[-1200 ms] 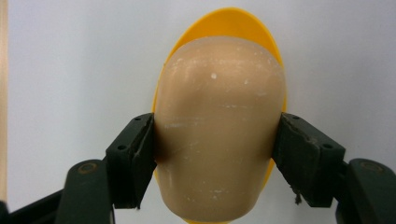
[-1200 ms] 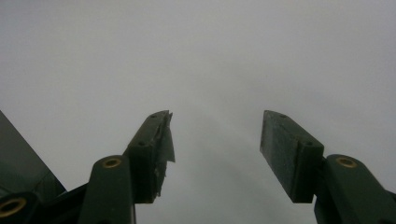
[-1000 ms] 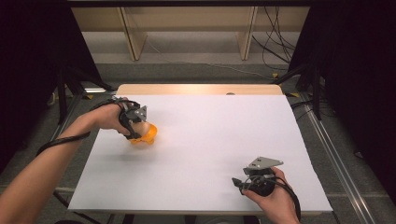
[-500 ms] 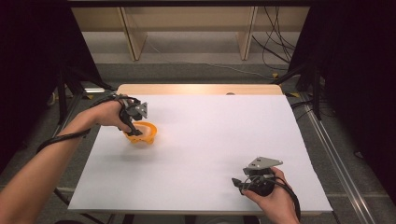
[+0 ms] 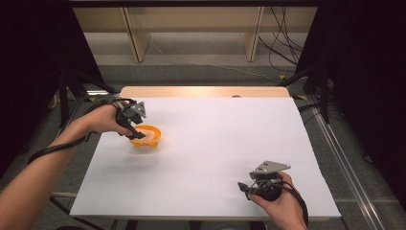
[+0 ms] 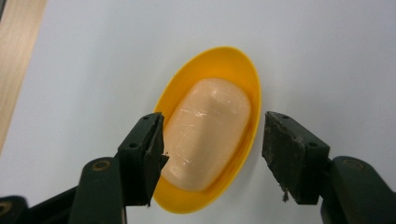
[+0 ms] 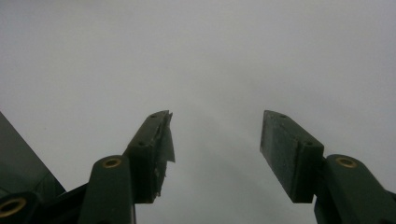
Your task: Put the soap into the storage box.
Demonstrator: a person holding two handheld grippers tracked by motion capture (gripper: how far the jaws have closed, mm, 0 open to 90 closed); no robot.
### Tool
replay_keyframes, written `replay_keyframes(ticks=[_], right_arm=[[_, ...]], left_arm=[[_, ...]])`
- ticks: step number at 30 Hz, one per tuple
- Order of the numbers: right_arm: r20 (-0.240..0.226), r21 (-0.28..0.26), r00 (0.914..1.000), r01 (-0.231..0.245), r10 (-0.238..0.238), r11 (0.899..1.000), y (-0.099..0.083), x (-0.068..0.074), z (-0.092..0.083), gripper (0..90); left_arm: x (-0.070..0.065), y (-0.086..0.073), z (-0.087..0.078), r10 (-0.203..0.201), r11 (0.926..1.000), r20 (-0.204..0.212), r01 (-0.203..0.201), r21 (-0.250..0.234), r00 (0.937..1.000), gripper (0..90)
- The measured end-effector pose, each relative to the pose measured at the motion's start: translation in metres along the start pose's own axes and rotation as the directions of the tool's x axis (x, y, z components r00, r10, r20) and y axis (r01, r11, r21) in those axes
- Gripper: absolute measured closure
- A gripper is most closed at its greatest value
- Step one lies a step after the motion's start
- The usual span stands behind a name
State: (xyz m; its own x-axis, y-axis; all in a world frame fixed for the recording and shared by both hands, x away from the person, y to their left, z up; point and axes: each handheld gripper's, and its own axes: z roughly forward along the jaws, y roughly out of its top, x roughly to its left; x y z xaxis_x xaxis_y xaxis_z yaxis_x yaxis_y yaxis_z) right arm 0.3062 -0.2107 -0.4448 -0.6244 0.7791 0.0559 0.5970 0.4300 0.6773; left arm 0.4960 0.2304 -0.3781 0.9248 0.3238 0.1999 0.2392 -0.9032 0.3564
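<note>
A yellow oval dish [image 6: 224,56] with a pale peach bar of soap [image 6: 205,126] in it sits on the white table [image 5: 215,143] at the left. My left gripper [image 6: 215,123] points down at the dish [image 5: 152,135], and its jaws have just been closing. The pads now sit against the dish's two long sides, with the soap between them. In the high view the left gripper [image 5: 136,136] is over the dish's left rim. My right gripper [image 5: 244,187] rests near the table's front right edge. Its jaws [image 7: 215,121] stand open with nothing between them.
A wooden strip [image 5: 206,91] runs along the table's far edge. Beyond it is a light wooden shelf frame [image 5: 191,28], with cables on the floor. Dark curtains hang on both sides. A metal rail [image 5: 344,167] runs along the right side.
The left gripper has shifted slightly at the dish, which stays in about the same place. The right hand and its gripper have not moved.
</note>
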Motion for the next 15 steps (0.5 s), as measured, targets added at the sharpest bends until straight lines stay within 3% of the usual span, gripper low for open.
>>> replay_keyframes(ticks=[5, 10, 12, 14, 15], right_arm=[[-0.005, 0.004, 0.9999, -0.016, 0.016, 1.000, 0.000, 0.001, 0.000, 43.6], [-0.004, 0.007, 0.9999, -0.016, 0.016, 1.000, 0.001, 0.002, 0.000, 43.6], [-0.005, 0.006, 0.9998, -0.020, 0.020, 1.000, 0.001, 0.002, -0.001, 43.6], [-0.005, 0.005, 0.9998, -0.021, 0.021, 1.000, 0.001, 0.002, -0.001, 43.6], [-0.004, 0.005, 0.9998, -0.021, 0.021, 1.000, 0.001, 0.002, -0.001, 43.6]], left_arm=[[-0.013, -0.009, -0.011, -0.114, 0.9918, -0.035, 0.111, -0.063, 0.9929, 38.5], [-0.031, -0.021, -0.018, -0.167, 0.9819, -0.065, 0.160, -0.100, 0.9838, 36.9], [-0.039, -0.027, -0.018, -0.194, 0.9764, -0.079, 0.184, -0.112, 0.9779, 35.9], [-0.048, -0.032, -0.016, -0.252, 0.9599, -0.094, 0.236, -0.151, 0.9632, 35.7], [-0.052, -0.035, -0.017, -0.267, 0.9559, -0.097, 0.251, -0.152, 0.9587, 35.7]])
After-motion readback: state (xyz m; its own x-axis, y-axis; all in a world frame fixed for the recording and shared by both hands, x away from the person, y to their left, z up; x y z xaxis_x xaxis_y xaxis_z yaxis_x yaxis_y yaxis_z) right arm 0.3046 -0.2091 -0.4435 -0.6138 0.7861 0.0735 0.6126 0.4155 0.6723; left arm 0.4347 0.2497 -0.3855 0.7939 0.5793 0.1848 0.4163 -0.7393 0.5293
